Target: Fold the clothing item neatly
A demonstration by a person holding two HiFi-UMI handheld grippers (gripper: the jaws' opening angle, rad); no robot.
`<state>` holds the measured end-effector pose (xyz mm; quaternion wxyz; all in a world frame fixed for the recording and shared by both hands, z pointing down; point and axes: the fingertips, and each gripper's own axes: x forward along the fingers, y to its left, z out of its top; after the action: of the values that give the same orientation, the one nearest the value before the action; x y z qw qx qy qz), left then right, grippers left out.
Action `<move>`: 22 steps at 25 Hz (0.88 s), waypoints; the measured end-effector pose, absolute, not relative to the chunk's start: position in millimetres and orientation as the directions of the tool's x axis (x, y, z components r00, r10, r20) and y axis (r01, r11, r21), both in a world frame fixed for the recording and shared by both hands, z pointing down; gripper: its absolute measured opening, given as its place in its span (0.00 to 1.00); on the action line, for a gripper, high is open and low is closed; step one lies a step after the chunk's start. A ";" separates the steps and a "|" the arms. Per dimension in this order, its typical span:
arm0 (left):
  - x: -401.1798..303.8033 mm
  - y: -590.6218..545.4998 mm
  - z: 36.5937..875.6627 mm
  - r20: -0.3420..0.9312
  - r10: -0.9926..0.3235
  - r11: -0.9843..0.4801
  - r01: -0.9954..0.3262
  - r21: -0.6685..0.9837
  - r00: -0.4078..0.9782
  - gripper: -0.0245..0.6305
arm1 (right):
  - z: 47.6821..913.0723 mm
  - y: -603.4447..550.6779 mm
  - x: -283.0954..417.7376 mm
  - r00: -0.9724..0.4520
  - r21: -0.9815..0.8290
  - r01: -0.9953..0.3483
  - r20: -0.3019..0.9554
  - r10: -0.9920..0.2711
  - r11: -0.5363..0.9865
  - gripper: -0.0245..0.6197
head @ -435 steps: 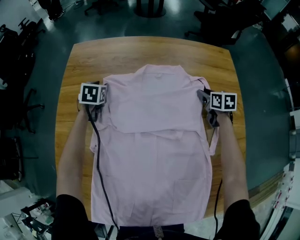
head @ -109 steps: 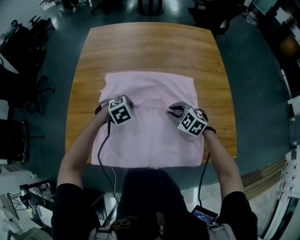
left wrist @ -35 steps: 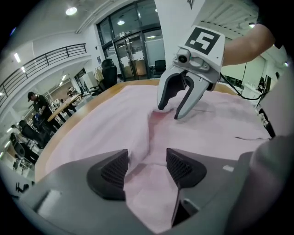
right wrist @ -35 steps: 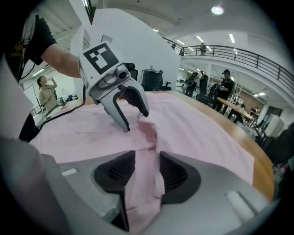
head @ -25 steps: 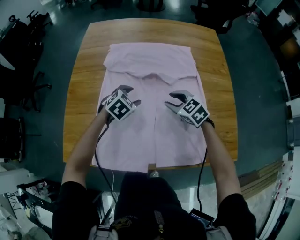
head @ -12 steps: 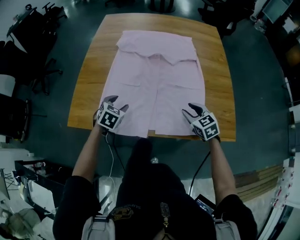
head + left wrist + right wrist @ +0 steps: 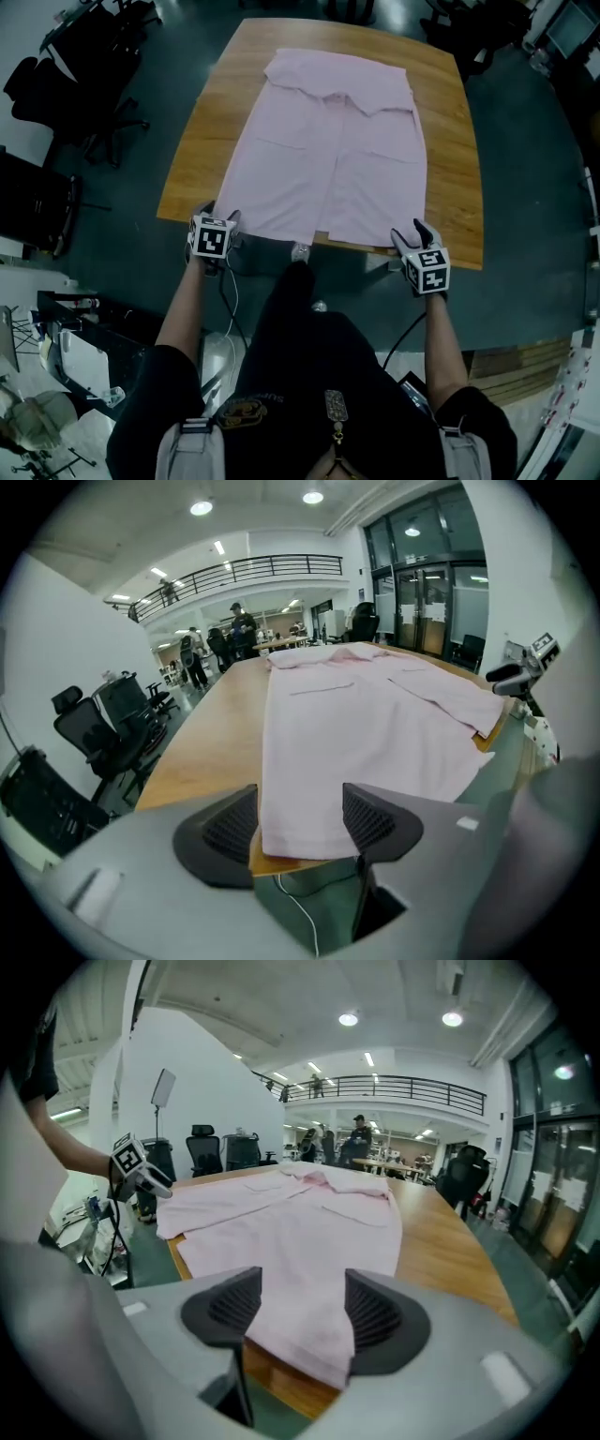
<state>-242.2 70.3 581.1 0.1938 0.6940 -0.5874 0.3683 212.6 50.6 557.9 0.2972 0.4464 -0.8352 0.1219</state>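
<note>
Low in frame, your left gripper (image 7: 218,219) and right gripper (image 7: 413,234) are opening, each straddling a hem corner of the shirt (image 7: 333,150) at the table (image 7: 206,141) edge, probably to lift it.

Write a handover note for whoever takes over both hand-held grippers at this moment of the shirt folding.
Left hand-held gripper: jaws opening, with a hem corner of the pink shirt between them, not pinched.
Right hand-held gripper: likewise, at the other hem corner.
Shirt lies flat on the wooden table, collar far, hem at the near edge.
Done: laid out as a long strip.
Left: probably fold hem towards collar.
</note>
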 end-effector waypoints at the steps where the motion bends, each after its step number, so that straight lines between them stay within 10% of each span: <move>1: -246.3 73.1 586.9 0.747 -0.664 -0.212 -0.966 -0.145 0.034 0.49 | 560.3 48.5 220.1 -0.407 0.056 -0.836 0.605 -0.684 0.546 0.47; 14: -249.1 82.9 599.4 0.785 -0.615 -0.091 -0.996 0.020 0.071 0.42 | 601.5 51.9 255.8 -0.363 -0.102 -0.901 0.707 -0.606 0.421 0.51; 22: -224.1 82.1 589.5 0.786 -0.596 -0.173 -0.982 0.076 0.166 0.10 | 591.2 50.5 229.2 -0.428 -0.074 -0.844 0.691 -0.583 0.532 0.10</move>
<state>-224.1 82.1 589.5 0.3077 0.6987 -0.5647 0.3136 229.2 50.5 591.2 0.3102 0.4358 -0.8183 0.2103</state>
